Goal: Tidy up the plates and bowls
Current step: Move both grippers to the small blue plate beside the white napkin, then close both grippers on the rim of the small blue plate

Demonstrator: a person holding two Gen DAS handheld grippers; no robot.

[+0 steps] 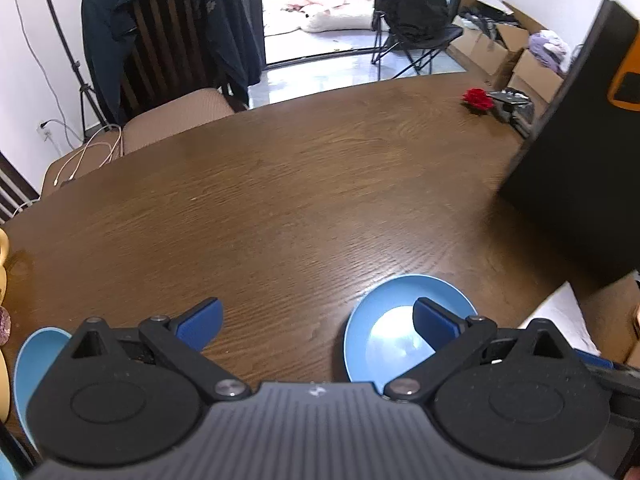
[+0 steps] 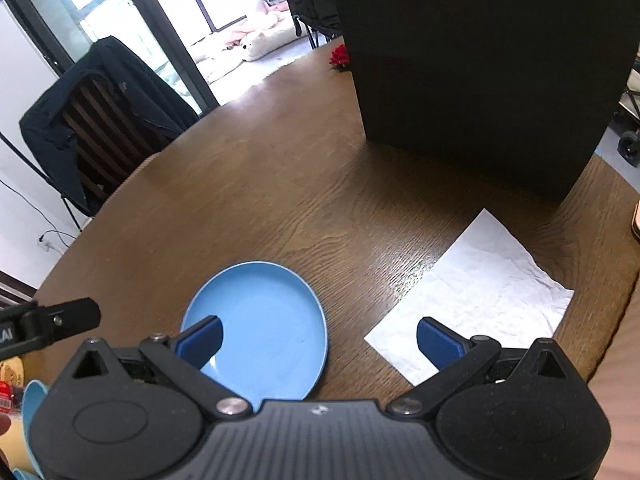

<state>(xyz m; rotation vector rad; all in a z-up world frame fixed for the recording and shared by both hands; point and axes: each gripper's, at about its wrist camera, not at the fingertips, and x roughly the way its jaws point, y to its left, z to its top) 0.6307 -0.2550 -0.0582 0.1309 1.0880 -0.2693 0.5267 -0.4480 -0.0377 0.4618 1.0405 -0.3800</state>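
Both grippers stand wide open and hold nothing. In the left wrist view the left gripper (image 1: 318, 322) hangs over bare wood of the bench (image 1: 280, 200), with the blue plate (image 1: 384, 332) low and right of centre, partly behind the right-hand finger. The right wrist view shows that same blue plate (image 2: 264, 320) whole, lying flat in the lower middle under the right gripper (image 2: 318, 340), with a crumpled white paper sheet (image 2: 480, 292) just beside it at lower right; the left view catches only a corner of that sheet. Only the left view shows cardboard boxes (image 1: 504, 48) at upper right. A black box (image 2: 480, 80) fills the upper right of the right view. A second pale blue dish (image 1: 32, 360), perhaps a bowl, peeks out at the lower left edge. No lettering is clear enough to read.
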